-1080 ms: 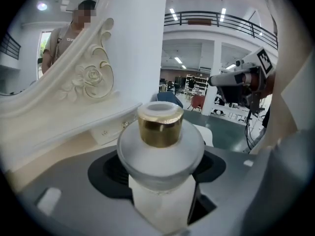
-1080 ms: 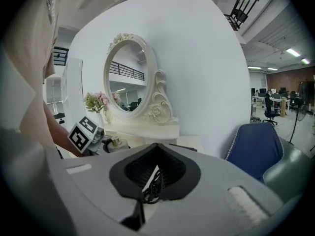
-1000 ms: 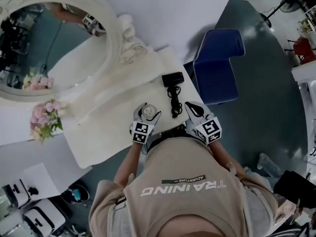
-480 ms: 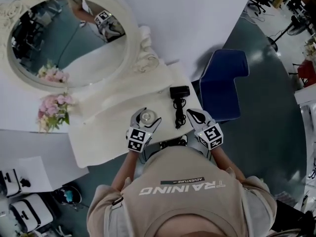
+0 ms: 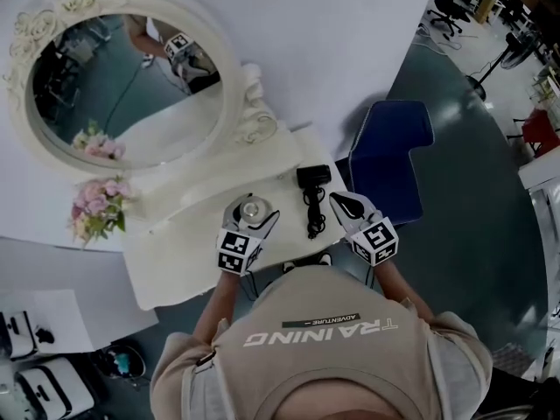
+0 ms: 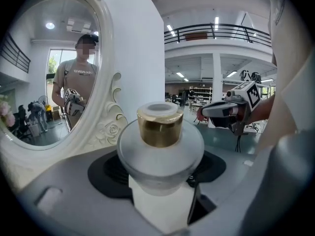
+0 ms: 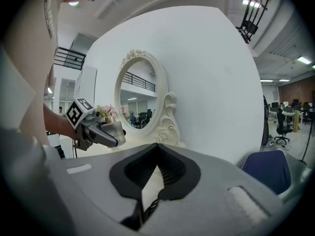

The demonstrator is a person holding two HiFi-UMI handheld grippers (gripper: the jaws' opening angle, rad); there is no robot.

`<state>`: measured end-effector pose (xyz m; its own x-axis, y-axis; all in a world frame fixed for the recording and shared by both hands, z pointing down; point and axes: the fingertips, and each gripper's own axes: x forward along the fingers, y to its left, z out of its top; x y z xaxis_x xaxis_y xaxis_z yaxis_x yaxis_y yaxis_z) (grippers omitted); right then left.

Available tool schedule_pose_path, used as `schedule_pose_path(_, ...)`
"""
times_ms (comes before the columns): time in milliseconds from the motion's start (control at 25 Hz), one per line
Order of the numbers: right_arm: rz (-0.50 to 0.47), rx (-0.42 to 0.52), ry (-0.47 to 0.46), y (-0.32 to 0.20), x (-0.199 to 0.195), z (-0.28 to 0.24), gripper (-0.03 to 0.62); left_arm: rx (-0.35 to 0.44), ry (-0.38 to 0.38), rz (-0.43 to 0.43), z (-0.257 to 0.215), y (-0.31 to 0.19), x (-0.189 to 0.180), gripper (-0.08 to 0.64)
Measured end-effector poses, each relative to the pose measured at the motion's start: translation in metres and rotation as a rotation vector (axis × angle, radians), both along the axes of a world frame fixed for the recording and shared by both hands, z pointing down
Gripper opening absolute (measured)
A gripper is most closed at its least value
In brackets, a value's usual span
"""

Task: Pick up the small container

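The small container (image 6: 160,149), a frosted jar with a gold cap (image 6: 159,127), is grasped between the jaws of the left gripper (image 5: 248,215). In the left gripper view the jaws are seen pressed against both sides of its round body, and the jar is held upright. It is located over the white cloth (image 5: 175,252) of the table, just left of the black adapter (image 5: 313,177) and its coiled cable (image 5: 312,215). Whether the jar is touching the cloth or is raised above it cannot be told.

The right gripper (image 5: 343,202) is held at the other side of the cable, near the table edge. Its jaws are clenched with the tips together, and nothing is grasped between them.

An oval mirror (image 5: 122,86) with an ornate white frame is placed behind the grippers, and pink flowers (image 5: 94,206) are seen at its left foot. A blue chair (image 5: 389,151) is found to the right of the table.
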<state>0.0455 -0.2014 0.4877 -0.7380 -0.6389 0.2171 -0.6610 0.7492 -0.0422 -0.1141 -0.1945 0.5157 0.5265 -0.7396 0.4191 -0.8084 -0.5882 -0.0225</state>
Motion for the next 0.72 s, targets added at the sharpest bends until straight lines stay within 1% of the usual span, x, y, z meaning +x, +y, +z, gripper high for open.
schedule_pose_path(120, 0.014, 0.024, -0.020, -0.001, 0.001, -0.013, 0.003, 0.011, 0.021, -0.004, -0.010, -0.003, 0.002, 0.351)
schedule_pose_path(440, -0.026, 0.079, 0.013, 0.001, -0.005, -0.035, 0.003, 0.011, 0.015, 0.014, -0.016, -0.002, 0.007, 0.351)
schedule_pose_path(720, -0.027, 0.115, 0.012, 0.004, -0.010, -0.043, 0.003, 0.019, 0.033, 0.004, -0.021, -0.003, 0.004, 0.351)
